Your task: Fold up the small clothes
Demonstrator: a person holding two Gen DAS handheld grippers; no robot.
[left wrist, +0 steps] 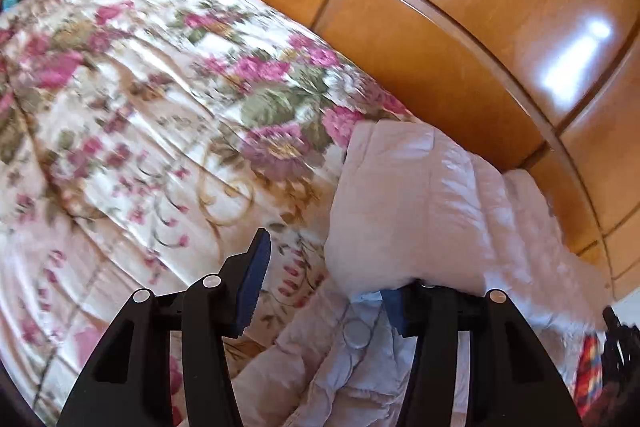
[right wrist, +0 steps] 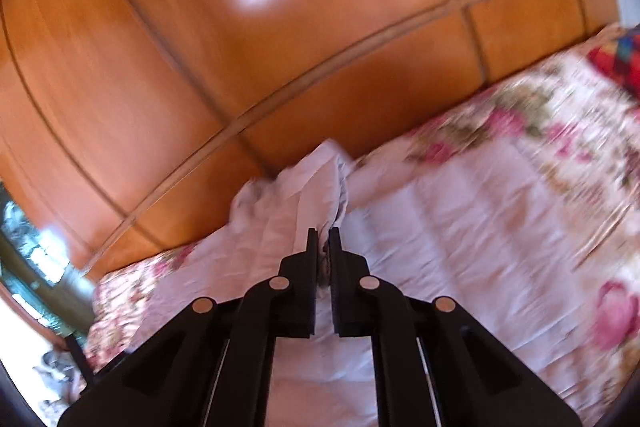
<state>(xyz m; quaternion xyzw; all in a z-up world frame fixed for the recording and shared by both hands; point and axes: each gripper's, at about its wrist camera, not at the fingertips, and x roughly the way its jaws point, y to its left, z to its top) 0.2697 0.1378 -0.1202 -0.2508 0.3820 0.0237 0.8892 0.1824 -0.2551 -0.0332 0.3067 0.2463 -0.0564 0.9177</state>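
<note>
The white garment lies on the bed, on top of the floral bedspread, at the side of the bedspread that is nearest to the wooden wardrobe. In the left wrist view the left claw is open, with its two fingers wide apart. The one finger, with a blue pad, stands over the bedspread and holds nothing. The other finger is partly hidden under a fold of the garment, so the cloth lies against it. Between the fingers, below the garment, a pale blue crumpled cloth with a round button shows. At the far edge of the bedspread, away from the garment, a red patterned item is seen, next to something dark that I cannot identify.

In the right wrist view the right claw is closed on the white garment. A ridge of the cloth is pinched between the two black fingers and rises in front of the tips, towards the wardrobe. The rest of the garment spreads flat over the floral bedspread on both sides of the claw. The red patterned item lies on the bedspread well apart from the garment. This view is blurred, so small details of the cloth are not clear.
</note>
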